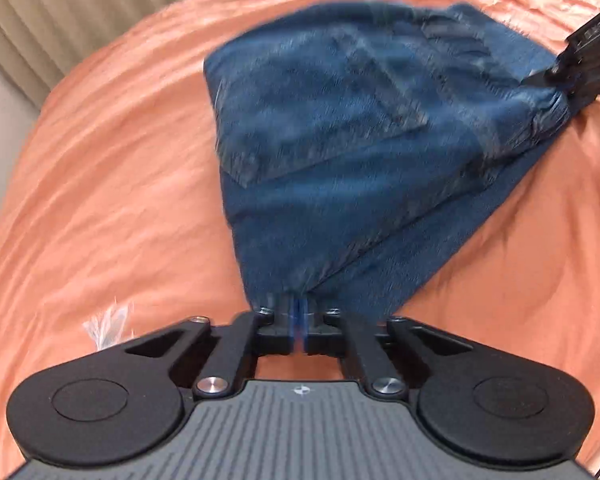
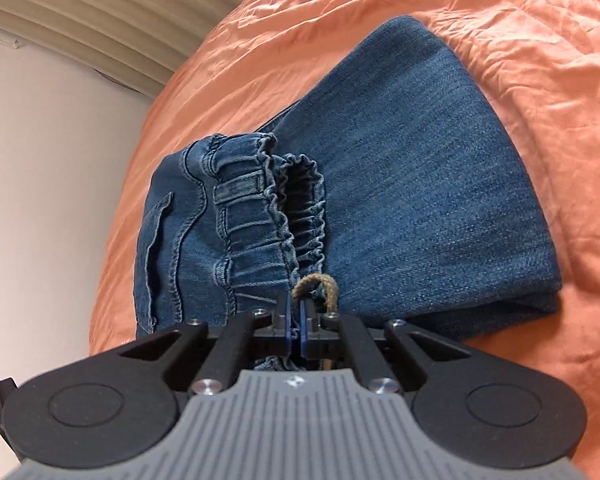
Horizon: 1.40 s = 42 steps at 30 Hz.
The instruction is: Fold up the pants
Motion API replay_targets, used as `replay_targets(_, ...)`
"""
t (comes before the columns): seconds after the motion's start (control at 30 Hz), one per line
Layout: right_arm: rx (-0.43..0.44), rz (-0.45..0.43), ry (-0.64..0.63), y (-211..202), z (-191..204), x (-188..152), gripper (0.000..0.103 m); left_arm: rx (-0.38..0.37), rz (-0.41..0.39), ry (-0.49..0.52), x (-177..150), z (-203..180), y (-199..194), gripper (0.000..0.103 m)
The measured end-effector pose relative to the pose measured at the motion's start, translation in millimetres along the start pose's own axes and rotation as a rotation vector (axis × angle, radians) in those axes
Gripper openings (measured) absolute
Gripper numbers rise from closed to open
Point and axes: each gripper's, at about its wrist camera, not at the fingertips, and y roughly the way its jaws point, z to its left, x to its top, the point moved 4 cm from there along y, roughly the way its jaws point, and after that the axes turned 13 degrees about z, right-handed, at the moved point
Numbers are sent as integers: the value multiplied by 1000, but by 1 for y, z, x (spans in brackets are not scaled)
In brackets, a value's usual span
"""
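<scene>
Jeans (image 1: pixel 340 152) are spread on an orange sheet (image 1: pixel 100 200) (creased all over). One corner is pinched by the closed left gripper (image 1: pixel 299 312); the elastic waistband (image 2: pixel 260 216), beside a drawstring (image 2: pixel 320 284), is clamped by the right gripper (image 2: pixel 296 316).

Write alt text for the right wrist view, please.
A black two-finger right gripper is shut on the elastic waistband of blue jeans, folded on an orange bedsheet. A tan drawstring loops beside its tips.
</scene>
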Motion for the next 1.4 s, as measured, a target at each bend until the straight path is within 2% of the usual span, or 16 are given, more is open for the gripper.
replay_targets(0.07,-20,13,-9,2,0,0,0,24,50,-30,-13,11,12,0)
replay_targets(0.1,-11,14,-2,2,-1,2,0,-2,42,-61,-18,18,11,0)
replay_targets(0.17,-1,16,6,-1,0,4,0,-81,-9,-141,-23,32,-1,0)
replay_targets(0.23,-12,8,-13,-3,2,5,3,-110,-56,-181,-20,43,-15,1)
replay_targets(0.33,10,-32,-10,-15,0,7,15,-149,-104,-228,-3,55,-33,8)
replay_targets(0.4,81,-52,13,-25,-5,10,34,-183,-129,-262,10,61,-41,13)
replay_targets(0.43,120,-66,30,-28,-8,13,38,-204,-141,-282,18,65,-42,17)
replay_targets(0.5,191,-80,67,-29,-13,21,56,-248,-166,-324,32,68,-44,21)
replay_targets(0.57,266,-87,109,-26,-16,31,62,-288,-192,-362,50,68,-44,26)
replay_targets(0.67,355,-91,160,-15,-20,51,61,-310,-226,-396,73,73,-40,28)
replay_targets(0.77,332,-80,181,3,-24,62,57,-316,-229,-419,90,77,-29,29)
replay_targets(0.87,337,-59,214,20,-30,68,47,-313,-228,-422,101,82,-21,29)
replay_targets(1.03,405,-44,250,37,-30,75,36,-326,-215,-463,107,97,-7,29)
replay_targets(1.07,398,-44,247,38,-29,74,25,-331,-211,-472,108,98,-5,29)
replay_targets(1.17,336,-76,159,27,-13,72,15,-329,-211,-481,107,102,-4,28)
replay_targets(1.4,330,-260,-111,-51,55,62,13,-316,-260,-488,100,103,-20,29)
